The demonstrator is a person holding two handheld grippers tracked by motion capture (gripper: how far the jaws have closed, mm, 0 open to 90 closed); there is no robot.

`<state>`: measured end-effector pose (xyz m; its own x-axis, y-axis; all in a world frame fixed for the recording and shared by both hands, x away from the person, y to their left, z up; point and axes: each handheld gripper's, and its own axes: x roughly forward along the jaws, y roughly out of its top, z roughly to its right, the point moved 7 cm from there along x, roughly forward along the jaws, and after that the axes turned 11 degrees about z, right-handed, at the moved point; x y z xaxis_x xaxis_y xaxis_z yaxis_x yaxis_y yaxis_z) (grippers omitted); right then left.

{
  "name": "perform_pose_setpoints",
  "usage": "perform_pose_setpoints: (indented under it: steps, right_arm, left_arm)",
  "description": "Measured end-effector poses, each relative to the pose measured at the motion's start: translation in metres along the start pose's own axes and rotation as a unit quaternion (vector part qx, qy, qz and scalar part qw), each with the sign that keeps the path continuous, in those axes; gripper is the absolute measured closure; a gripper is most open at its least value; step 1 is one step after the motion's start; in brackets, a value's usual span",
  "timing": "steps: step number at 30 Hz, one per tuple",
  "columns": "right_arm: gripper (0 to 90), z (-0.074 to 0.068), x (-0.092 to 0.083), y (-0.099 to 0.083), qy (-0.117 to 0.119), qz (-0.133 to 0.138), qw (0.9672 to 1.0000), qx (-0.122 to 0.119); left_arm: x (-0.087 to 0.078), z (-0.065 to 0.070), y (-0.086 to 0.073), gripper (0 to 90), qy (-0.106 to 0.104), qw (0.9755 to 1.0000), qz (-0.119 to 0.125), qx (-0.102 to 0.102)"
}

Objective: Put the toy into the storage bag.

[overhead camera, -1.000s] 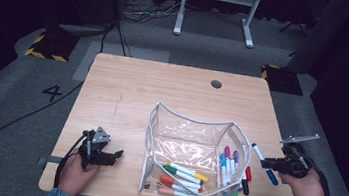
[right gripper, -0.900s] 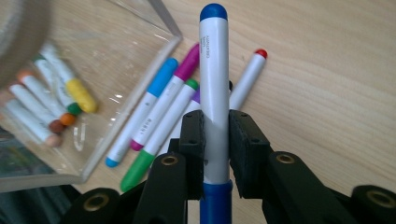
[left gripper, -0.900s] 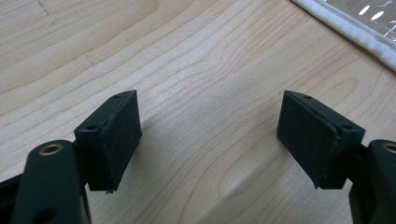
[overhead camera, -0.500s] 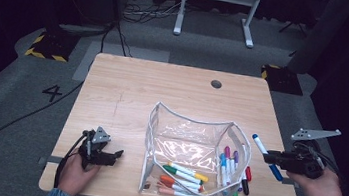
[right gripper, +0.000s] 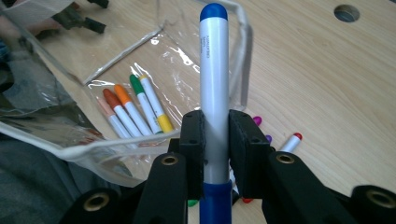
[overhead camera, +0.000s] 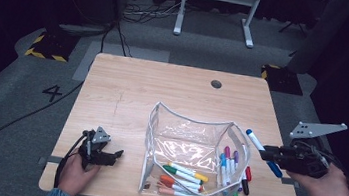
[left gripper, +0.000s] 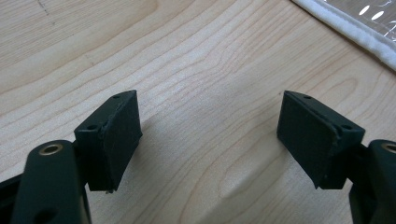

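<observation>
Holding: my right tool (right gripper: 215,135) is clamped on the barrel of a blue-capped marker (right gripper: 214,70), cap pointing away from me and the blue tail end sticking out behind the pads.
Reason for grip: mid-barrel hold keeps the marker in line with the jaws, which I judge suits sliding it cap-first through a mouth.
Marker position: lifted off the worktop (overhead camera: 163,91) at its right edge, just right of the pouch and not touching it.
Right hand: seen from above, my right hand (overhead camera: 325,189) carries the tool level, marker aimed toward the pouch.
Left tool: my left tool (left gripper: 210,135) is released, jaws wide apart with nothing between them, hovering low over bare wood near the pouch's white hem.
Reason for left placement: parked beside the pouch, I judge, ready to steady or spread its mouth.
Pouch: one clear zip pouch (overhead camera: 188,130), lying mid-worktop with its mouth propped open.
Count, markers in tool: one.
Count, markers under the clear plastic at the near-left corner: about four, in orange, red, green and yellow.
Count, markers at the pouch's right side: about seven; overlap makes this uncertain.
Count, tools: two.
</observation>
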<state>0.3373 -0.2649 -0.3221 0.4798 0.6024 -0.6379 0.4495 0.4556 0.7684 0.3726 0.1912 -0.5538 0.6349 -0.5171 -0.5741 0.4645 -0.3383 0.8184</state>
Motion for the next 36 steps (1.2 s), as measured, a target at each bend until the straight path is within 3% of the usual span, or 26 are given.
perform_pose_setpoints:
  steps: [1, 12, 22, 28, 36]
  right_arm:
    - [76.0, -0.008, 0.002, 0.007, 0.007, -0.003, 0.9999, -0.014]
    - [76.1, -0.049, 0.023, 0.039, 0.047, -0.022, 0.9965, -0.065]
    - [76.1, -0.081, 0.054, 0.058, 0.088, -0.047, 0.9895, -0.104]
    - [76.1, -0.091, 0.068, 0.062, 0.098, -0.06, 0.9872, -0.111]
    - [76.1, -0.106, 0.095, 0.055, 0.111, -0.106, 0.9787, -0.137]
  left_arm:
    - [0.0, 0.0, 0.0, 21.9, 0.0, 1.0, 0.0, -0.001]
    - [0.0, 0.0, 0.0, 21.9, 0.0, 1.0, 0.0, -0.002]
    - [0.0, 0.0, 0.0, 21.9, 0.0, 1.0, 0.0, 0.001]
    - [0.0, 0.0, 0.0, 21.9, 0.0, 1.0, 0.0, -0.001]
    - [0.0, 0.0, 0.0, 21.9, 0.0, 1.0, 0.0, -0.001]
